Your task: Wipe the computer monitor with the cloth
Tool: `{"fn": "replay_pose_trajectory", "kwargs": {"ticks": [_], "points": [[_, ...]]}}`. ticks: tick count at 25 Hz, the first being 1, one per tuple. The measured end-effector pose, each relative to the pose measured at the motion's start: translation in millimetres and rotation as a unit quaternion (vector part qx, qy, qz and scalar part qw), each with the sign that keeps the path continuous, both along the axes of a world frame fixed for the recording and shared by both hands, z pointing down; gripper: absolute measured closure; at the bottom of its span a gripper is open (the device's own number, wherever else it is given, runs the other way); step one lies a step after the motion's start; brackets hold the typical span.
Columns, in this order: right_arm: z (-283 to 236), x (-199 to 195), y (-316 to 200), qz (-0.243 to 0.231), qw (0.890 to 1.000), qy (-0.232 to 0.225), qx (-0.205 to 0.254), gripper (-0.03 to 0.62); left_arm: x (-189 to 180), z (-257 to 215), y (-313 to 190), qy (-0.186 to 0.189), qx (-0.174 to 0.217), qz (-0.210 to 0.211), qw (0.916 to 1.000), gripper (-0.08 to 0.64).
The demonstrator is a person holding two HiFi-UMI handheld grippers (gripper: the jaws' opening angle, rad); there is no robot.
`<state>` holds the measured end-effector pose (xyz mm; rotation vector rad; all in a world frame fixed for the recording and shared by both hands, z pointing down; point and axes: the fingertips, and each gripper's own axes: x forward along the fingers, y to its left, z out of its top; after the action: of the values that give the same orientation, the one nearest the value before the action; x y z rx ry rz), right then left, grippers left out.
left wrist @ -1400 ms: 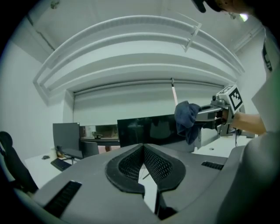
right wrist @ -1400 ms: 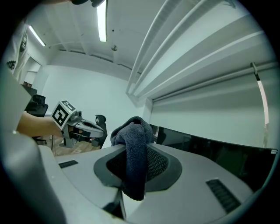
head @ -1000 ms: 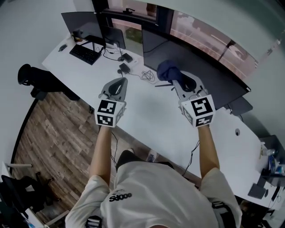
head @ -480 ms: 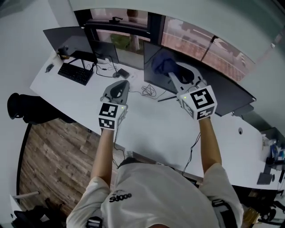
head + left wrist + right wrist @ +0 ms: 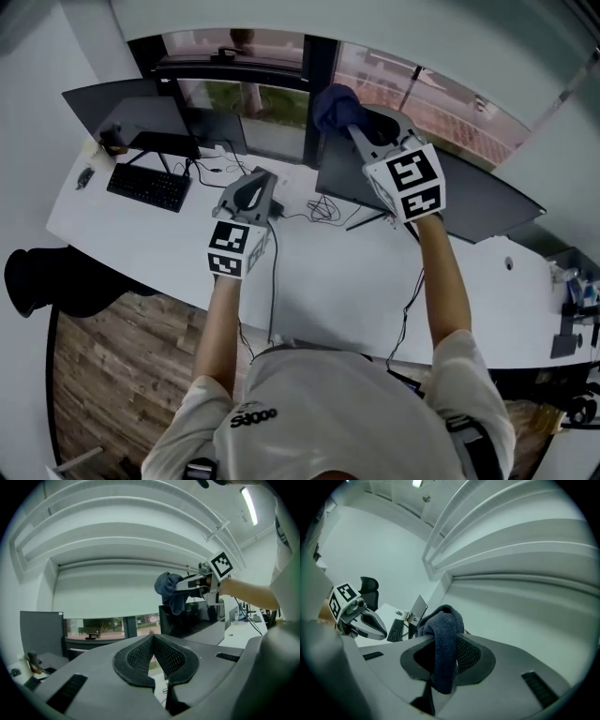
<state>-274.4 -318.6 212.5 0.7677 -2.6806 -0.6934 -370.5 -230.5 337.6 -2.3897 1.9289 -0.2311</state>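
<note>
The dark blue cloth (image 5: 333, 108) hangs bunched from my right gripper (image 5: 359, 131), which is shut on it and held high by the upper left corner of the wide dark monitor (image 5: 469, 192). In the right gripper view the cloth (image 5: 443, 639) drapes over and between the jaws. I cannot tell whether the cloth touches the screen. My left gripper (image 5: 255, 183) hovers over the white desk (image 5: 328, 272), left of the monitor, shut with nothing in it. In the left gripper view the pads (image 5: 140, 656) meet at their tips, with the cloth (image 5: 169, 592) and the monitor (image 5: 187, 620) beyond.
A second dark monitor (image 5: 117, 108) and a black keyboard (image 5: 148, 187) stand at the desk's left end. Loose cables (image 5: 319, 208) lie between my grippers. A black chair (image 5: 42, 277) sits on the wood floor at the left. Windows run behind the desk.
My right gripper has lifted the cloth from in front of the monitor's lower part up to its top left corner. The left gripper has stayed over the desk.
</note>
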Motion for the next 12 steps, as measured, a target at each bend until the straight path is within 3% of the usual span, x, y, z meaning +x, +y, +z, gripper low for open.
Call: {"fn": "replay_pose_trajectory", "kwargs": {"ticks": [3, 7, 12], "points": [[11, -19, -19, 0.040, 0.997, 0.060, 0.021, 0.532, -10, 4, -6, 0.006, -0.001, 0.021, 0.9998, 0.548], [35, -28, -34, 0.075, 0.985, 0.144, 0.049, 0.534, -18, 8, -7, 0.014, -0.001, 0.038, 0.9992, 0.548], [41, -22, -42, 0.097, 0.985, 0.142, 0.029, 0.534, -21, 10, -10, 0.021, 0.000, 0.050, 0.9985, 0.548]]}}
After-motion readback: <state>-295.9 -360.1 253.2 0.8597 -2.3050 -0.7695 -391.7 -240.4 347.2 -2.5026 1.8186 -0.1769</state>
